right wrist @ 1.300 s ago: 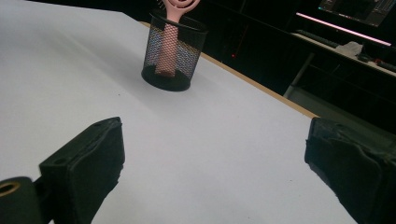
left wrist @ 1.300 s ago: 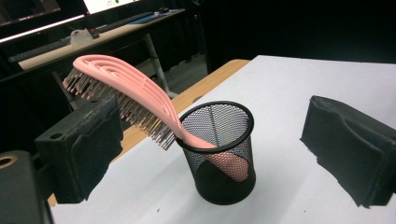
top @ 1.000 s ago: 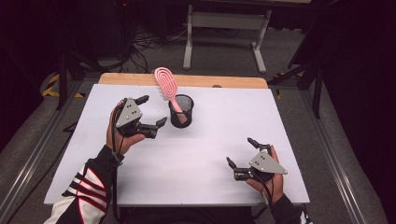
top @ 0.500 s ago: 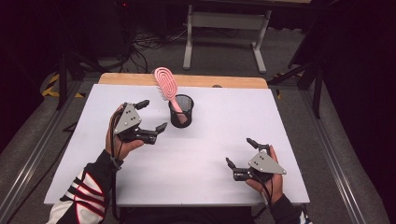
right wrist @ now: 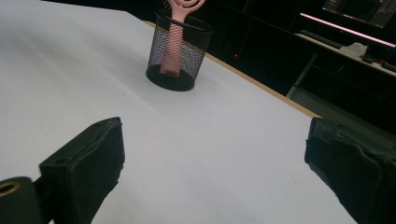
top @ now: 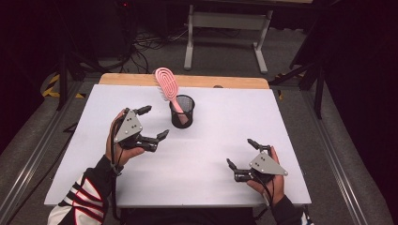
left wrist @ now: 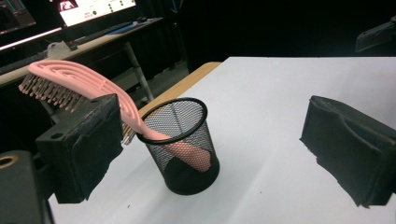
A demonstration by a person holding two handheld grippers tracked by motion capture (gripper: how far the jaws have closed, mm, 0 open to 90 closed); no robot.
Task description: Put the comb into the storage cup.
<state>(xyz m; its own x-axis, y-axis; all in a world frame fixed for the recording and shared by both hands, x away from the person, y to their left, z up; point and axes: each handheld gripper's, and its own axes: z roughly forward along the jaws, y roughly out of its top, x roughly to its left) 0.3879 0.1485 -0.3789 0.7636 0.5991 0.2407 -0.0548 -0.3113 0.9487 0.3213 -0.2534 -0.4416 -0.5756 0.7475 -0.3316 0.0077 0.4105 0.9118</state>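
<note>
A pink hairbrush (top: 167, 88) stands handle-down in a black mesh cup (top: 182, 112) at the back middle of the white table (top: 220, 117), its head leaning out to the back left. My left gripper (top: 154, 123) is open just left of the cup, nothing between its jaws. In the left gripper view the cup (left wrist: 184, 144) and brush (left wrist: 79, 88) sit close ahead between the jaws. My right gripper (top: 241, 152) rests open near the front right of the table, far from the cup (right wrist: 177, 51), empty.
A wooden strip (top: 141, 78) runs along the table's far edge. Beyond it stand a metal stand (top: 225, 28) and cables on the floor. Wide bare white surface lies between the two grippers and to the right of the cup.
My left gripper has drawn back slightly from the cup toward the front left. The right gripper and the brush in the cup have stayed put.
</note>
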